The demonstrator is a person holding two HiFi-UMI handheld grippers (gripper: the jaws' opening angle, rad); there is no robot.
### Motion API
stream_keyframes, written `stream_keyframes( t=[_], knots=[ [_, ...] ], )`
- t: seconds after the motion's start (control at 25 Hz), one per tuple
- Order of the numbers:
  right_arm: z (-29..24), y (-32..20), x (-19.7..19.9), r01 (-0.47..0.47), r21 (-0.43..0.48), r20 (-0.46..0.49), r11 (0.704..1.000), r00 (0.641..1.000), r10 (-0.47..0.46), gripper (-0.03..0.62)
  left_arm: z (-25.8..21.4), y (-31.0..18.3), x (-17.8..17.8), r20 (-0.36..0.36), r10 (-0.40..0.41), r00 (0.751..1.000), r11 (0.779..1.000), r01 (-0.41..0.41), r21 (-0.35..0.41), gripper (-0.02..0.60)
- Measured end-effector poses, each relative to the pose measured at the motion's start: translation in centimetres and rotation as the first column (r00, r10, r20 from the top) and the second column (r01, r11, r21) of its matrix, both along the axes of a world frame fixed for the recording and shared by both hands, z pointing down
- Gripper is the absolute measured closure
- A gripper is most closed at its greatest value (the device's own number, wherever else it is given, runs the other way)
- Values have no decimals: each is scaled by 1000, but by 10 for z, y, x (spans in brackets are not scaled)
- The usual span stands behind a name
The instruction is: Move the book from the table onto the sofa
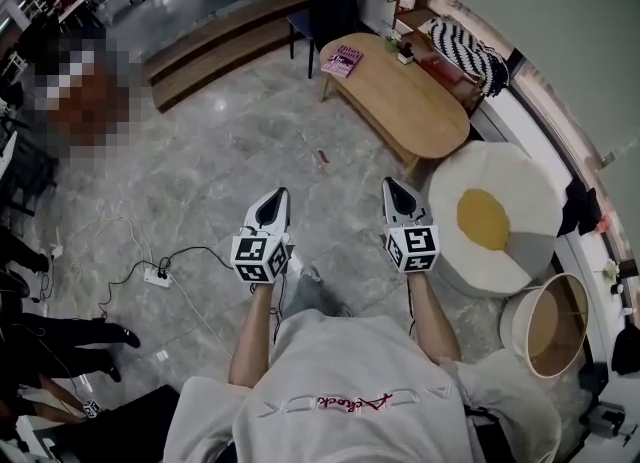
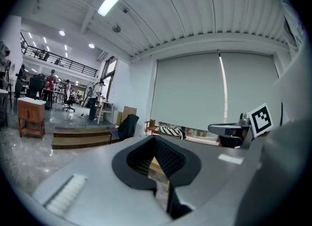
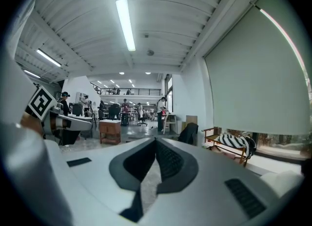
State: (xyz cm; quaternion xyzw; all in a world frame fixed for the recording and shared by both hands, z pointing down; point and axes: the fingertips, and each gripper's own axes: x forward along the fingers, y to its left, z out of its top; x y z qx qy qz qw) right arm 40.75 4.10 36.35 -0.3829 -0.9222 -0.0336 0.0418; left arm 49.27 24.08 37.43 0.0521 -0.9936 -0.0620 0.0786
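Two claws, both pressed together, nothing pinched. Left claw (image 1: 281, 193) and right claw (image 1: 389, 183) are held side by side over the grey stone floor (image 1: 230, 141), tips pointing away from the person and toward the oval wooden tabletop (image 1: 425, 116), both well apart from it. The left gripper view shows the ribbed pads meeting at the tip, with only a sliver of floor and wood in the slot below. The right gripper view shows the same, with just floor behind the slot. The book (image 1: 342, 60), with a pink cover, lies flat on the far end of the tabletop at its left corner, near the dark chair (image 1: 338, 1) that has something black draped over it. Small items sit on the tabletop edge to the right of the book, too small to tell. A striped cushion (image 1: 468, 48) rests on a wooden-framed seat beyond the tabletop, against the window wall. A round white pouf (image 1: 500, 251) with a yellow centre stands just beside the near end of the tabletop, right of the right claw. A power strip (image 1: 157, 274) and its cable lie on the floor left of the left claw.
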Motion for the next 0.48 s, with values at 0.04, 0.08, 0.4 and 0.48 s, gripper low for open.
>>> stream_keyframes(
  t=[0.04, 0.08, 0.4, 0.48],
  knots=[
    [1, 2, -4, 0, -2, -1, 1000, 1000, 0, 585, 1, 2, -5, 0, 2, 1000, 1000, -2, 1, 574],
    [2, 4, -9, 0, -3, -2, 1000, 1000, 0, 585, 2, 4, -11, 1, 5, 1000, 1000, -5, 2, 574],
    [21, 34, -52, -14, 14, -27, 1000, 1000, 15, 585, 16, 29, -64, -13, 34, 999, 999, -33, 15, 574],
    [22, 45, -66, -17, 18, -31, 1000, 999, 17, 585, 17, 39, -80, -15, 39, 999, 999, -39, 17, 574]
  ],
)
